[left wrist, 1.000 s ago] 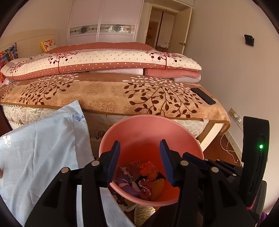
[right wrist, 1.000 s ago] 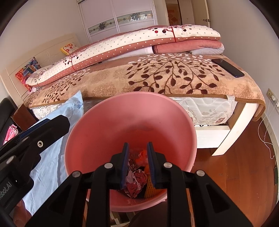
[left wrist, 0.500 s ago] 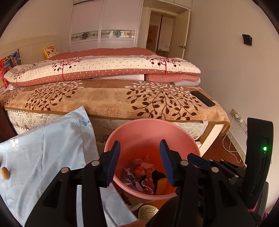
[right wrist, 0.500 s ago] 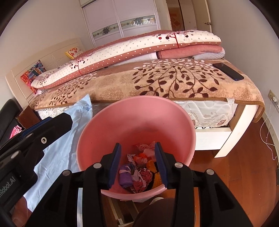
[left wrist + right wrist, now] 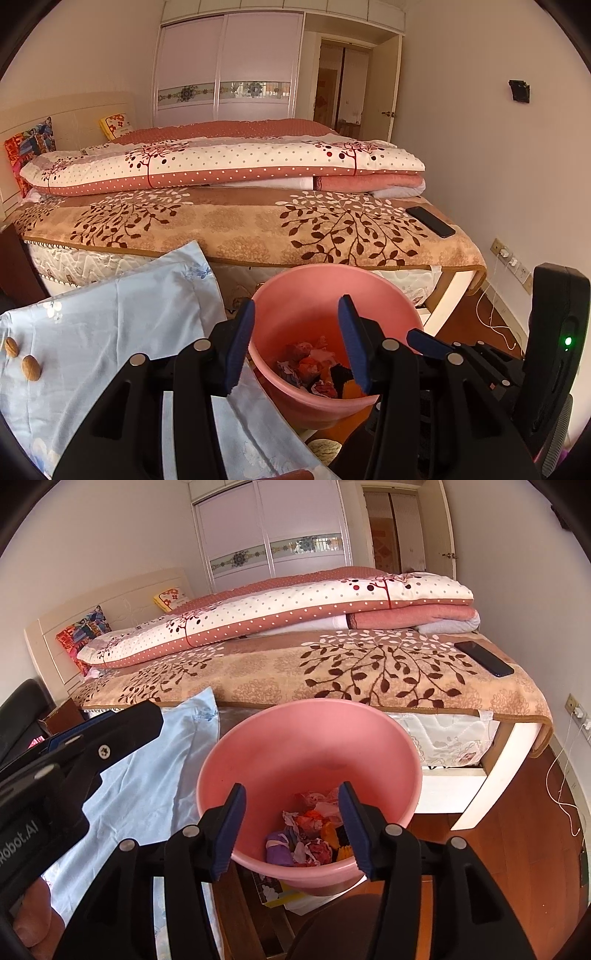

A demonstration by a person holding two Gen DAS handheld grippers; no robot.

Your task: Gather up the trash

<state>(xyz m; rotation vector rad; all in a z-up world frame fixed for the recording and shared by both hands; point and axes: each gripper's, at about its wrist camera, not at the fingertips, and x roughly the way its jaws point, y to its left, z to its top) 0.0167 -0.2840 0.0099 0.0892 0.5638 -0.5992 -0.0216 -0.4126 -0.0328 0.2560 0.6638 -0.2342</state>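
A pink plastic bin point(image 5: 295, 291) point(image 5: 306, 734) stands on the floor beside a table and holds crumpled trash point(image 5: 314, 365) point(image 5: 306, 834). My left gripper point(image 5: 297, 343) is open and empty, above and just short of the bin's near rim. My right gripper point(image 5: 291, 827) is open and empty, also above the bin's near rim. Two brown nuts point(image 5: 22, 358) lie on the light blue cloth point(image 5: 92, 332) at the far left of the left wrist view.
A bed point(image 5: 240, 221) with a leaf-patterned blanket stands behind the bin, with a black phone point(image 5: 430, 221) point(image 5: 484, 659) near its right edge. The cloth-covered table point(image 5: 147, 786) is left of the bin. Wood floor and a white cable point(image 5: 561, 786) are at the right.
Both grippers have pulled up and back from the bin. The right gripper has opened from nearly shut to wide. The nuts have come into the left view.
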